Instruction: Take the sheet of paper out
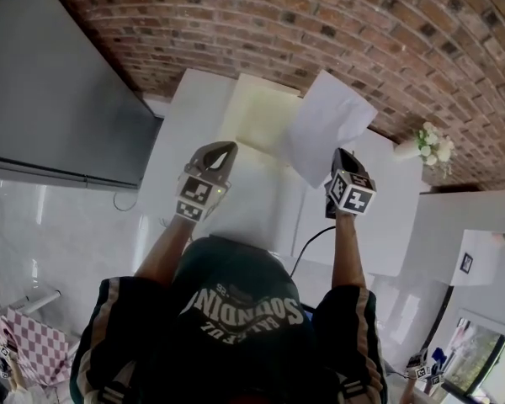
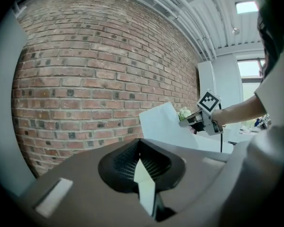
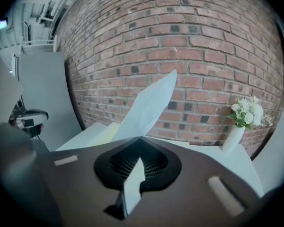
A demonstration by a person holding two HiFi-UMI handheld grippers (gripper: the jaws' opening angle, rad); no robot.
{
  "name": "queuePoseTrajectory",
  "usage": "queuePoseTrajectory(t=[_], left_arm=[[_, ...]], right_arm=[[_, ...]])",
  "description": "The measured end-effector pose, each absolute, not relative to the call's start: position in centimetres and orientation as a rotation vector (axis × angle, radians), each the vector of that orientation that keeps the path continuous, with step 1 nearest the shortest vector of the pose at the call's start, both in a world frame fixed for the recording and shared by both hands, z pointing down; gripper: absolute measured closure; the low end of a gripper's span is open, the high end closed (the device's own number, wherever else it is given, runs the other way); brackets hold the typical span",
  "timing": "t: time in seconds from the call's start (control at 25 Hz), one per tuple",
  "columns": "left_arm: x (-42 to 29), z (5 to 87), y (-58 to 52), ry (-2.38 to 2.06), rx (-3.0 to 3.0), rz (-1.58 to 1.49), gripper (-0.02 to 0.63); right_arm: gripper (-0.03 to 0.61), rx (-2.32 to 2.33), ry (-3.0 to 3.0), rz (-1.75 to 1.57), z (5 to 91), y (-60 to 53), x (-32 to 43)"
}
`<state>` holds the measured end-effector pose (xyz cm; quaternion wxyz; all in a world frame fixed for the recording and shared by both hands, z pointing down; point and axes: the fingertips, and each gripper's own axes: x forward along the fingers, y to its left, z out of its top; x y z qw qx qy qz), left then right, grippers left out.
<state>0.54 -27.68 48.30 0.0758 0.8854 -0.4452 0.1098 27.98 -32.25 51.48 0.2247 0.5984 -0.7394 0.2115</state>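
Since the right tongs (image 1: pixel 340 158) are clamped on its lower corner, the sheet of paper (image 1: pixel 328 129) stands up and away from them toward the brick wall (image 1: pixel 337 23). It appears lifted clear of the yellowish folder (image 1: pixel 254 114) on the desk (image 1: pixel 194 112). The left tongs (image 1: pixel 222 151), pressed together and empty, hover farther off, to the sheet's left.

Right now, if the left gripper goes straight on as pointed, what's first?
Probably the brick wall; only brick shows beyond the left gripper. The sheet of paper hangs off to the right.
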Motion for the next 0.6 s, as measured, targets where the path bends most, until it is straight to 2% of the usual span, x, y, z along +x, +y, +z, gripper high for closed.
queuePoseTrajectory(t=[0.6], left_arm=[[-2.1, 47.5, -26.3, -1.400, 2.661, 0.358, 0.603]], right_arm=[[0.577, 1.618, -2.310, 0.593, 45.6, -30.6, 20.0]])
